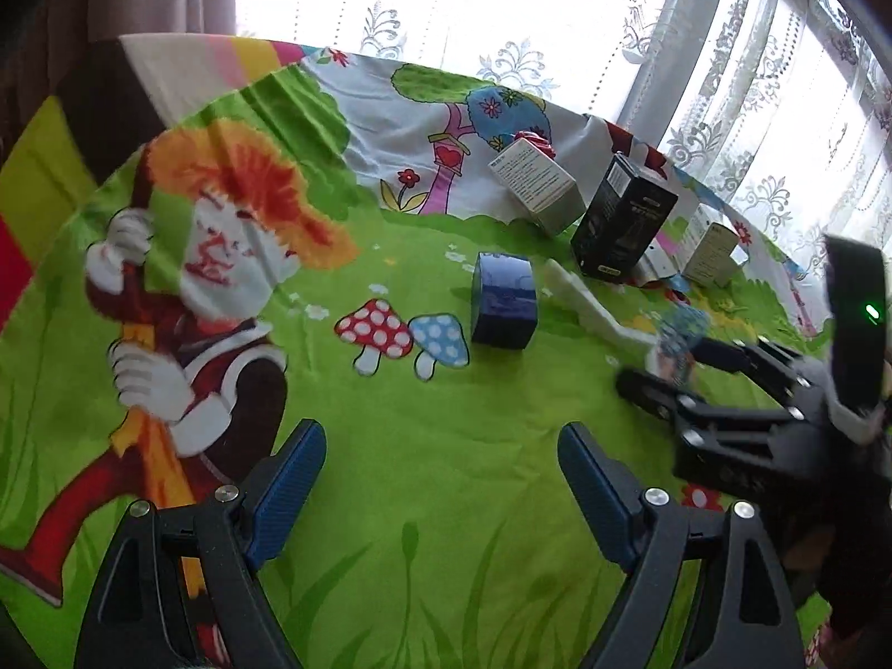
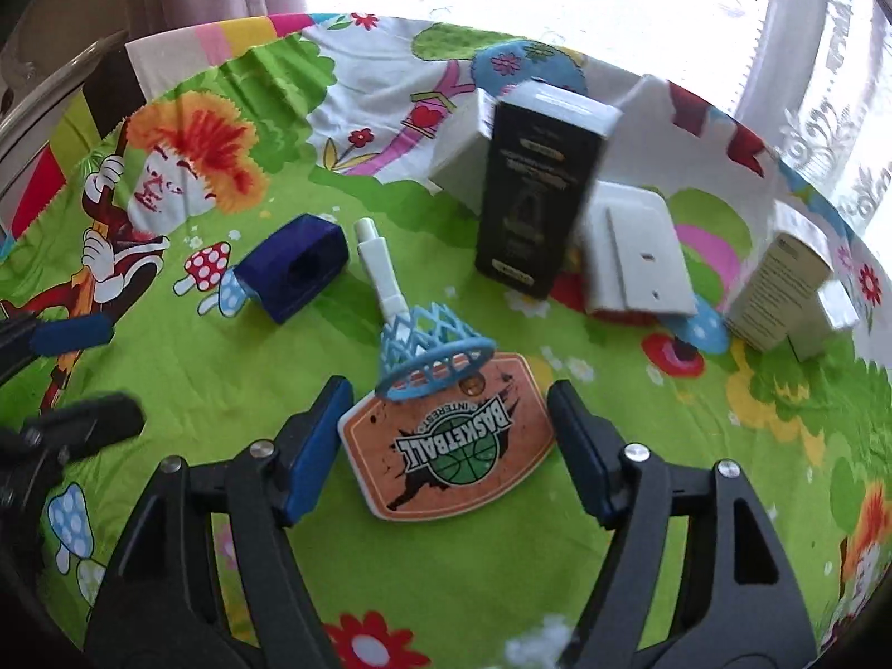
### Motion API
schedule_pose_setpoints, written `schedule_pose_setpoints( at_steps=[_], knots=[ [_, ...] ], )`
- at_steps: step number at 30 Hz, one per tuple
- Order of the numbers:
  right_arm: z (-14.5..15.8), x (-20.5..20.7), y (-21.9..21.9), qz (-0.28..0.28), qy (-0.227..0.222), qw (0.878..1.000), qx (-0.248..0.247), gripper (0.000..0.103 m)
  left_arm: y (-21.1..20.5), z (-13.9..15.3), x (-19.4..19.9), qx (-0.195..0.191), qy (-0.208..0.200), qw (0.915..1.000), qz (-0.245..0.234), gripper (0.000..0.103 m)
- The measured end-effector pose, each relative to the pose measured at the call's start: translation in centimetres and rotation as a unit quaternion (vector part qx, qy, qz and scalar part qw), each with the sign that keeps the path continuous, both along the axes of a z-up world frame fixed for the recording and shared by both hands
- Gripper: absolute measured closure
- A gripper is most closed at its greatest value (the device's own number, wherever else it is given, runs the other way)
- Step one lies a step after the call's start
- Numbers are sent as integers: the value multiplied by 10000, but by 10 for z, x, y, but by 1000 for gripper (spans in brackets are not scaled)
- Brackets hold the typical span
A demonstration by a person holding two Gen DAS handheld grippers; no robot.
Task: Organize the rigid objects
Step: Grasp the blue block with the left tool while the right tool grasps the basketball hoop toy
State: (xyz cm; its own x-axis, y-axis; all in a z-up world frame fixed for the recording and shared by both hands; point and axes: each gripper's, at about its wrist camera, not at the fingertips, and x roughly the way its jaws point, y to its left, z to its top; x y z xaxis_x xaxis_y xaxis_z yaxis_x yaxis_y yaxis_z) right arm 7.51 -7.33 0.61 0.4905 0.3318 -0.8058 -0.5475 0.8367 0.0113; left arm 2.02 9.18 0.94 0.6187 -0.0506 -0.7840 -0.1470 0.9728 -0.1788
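A toy basketball backboard (image 2: 446, 440) with a light-blue hoop (image 2: 435, 354) and white post (image 2: 382, 267) lies flat on the cartoon cloth. My right gripper (image 2: 449, 440) is open, its blue pads either side of the backboard, not touching. A dark blue block (image 2: 290, 270) lies left of the post; it also shows in the left wrist view (image 1: 503, 301). My left gripper (image 1: 443, 479) is open and empty over green cloth, well short of the block. The right gripper (image 1: 658, 368) shows at the right of the left wrist view.
A black box (image 2: 535, 195) stands upright behind the hoop, with a white box (image 2: 463, 150) behind it, a white angled piece (image 2: 635, 251) to its right and a beige box (image 2: 786, 290) at far right. Lace curtains and a window lie beyond the table's far edge.
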Motion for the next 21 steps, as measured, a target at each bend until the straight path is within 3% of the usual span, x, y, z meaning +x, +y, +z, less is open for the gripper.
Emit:
schedule_pose_setpoints(
  at_steps=[8, 10, 11, 14, 21],
  knots=[
    [2, -31, -45, -401, 59, 9991, 128, 28, -31, -13, 80, 870, 263, 9956, -221, 17],
    [1, -33, -45, -421, 2, 9991, 89, 27, -30, -11, 79, 849, 166, 9960, -237, 40],
    [1, -33, -44, -422, -20, 9991, 51, 27, -30, -8, 75, 830, 128, 9960, -291, 74],
    [1, -33, -45, -431, -15, 9990, 68, 27, -28, -5, 52, 721, 183, 9967, -336, 75],
    [1, -33, -46, -430, -20, 9990, 70, 27, -21, -5, -46, 764, -43, 9969, 156, 75]
  ],
)
